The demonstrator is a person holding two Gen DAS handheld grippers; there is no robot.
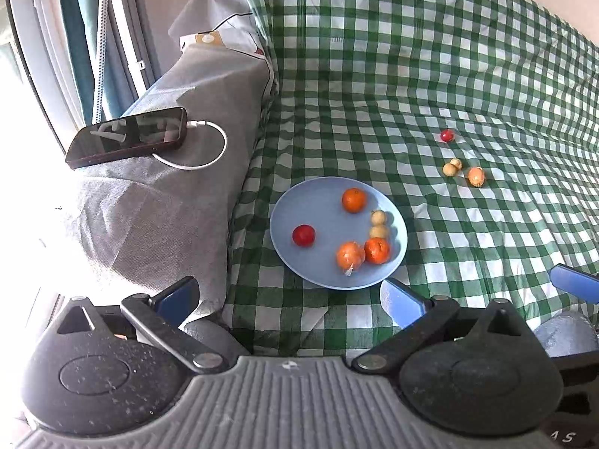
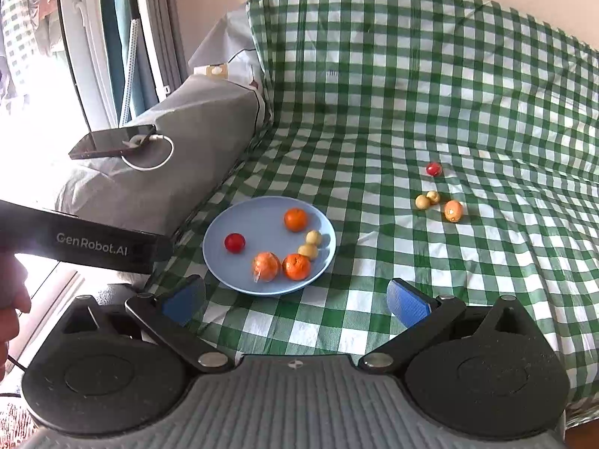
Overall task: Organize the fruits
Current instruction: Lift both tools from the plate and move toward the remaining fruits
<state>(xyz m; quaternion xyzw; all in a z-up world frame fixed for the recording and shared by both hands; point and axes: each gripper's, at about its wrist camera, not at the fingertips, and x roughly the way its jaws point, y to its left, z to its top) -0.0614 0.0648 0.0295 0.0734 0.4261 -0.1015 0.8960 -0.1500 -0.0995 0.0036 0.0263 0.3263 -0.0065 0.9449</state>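
Between placements: the left gripper (image 1: pixel 288 299) and right gripper (image 2: pixel 295 299) both hang with jaws spread wide and empty above the checked cloth (image 2: pixel 430 112). The blue plate (image 2: pixel 221 262) already holds two tangerines, a wrapped orange fruit, a red fruit and two pale ones. Four fruits remain on the cloth, well apart from the plate: a red fruit (image 2: pixel 434 168), two touching pale fruits (image 2: pixel 422 201) and an orange fruit (image 2: pixel 453 211). The next move likely calls for a reach across to that cluster.

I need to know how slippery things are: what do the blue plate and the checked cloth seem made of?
Blue plate: probably plastic or melamine, matte, with only soft reflections. Checked cloth: thin woven fabric or coated sheet, judging by sharp fold creases and a slight sheen; uncertain which.
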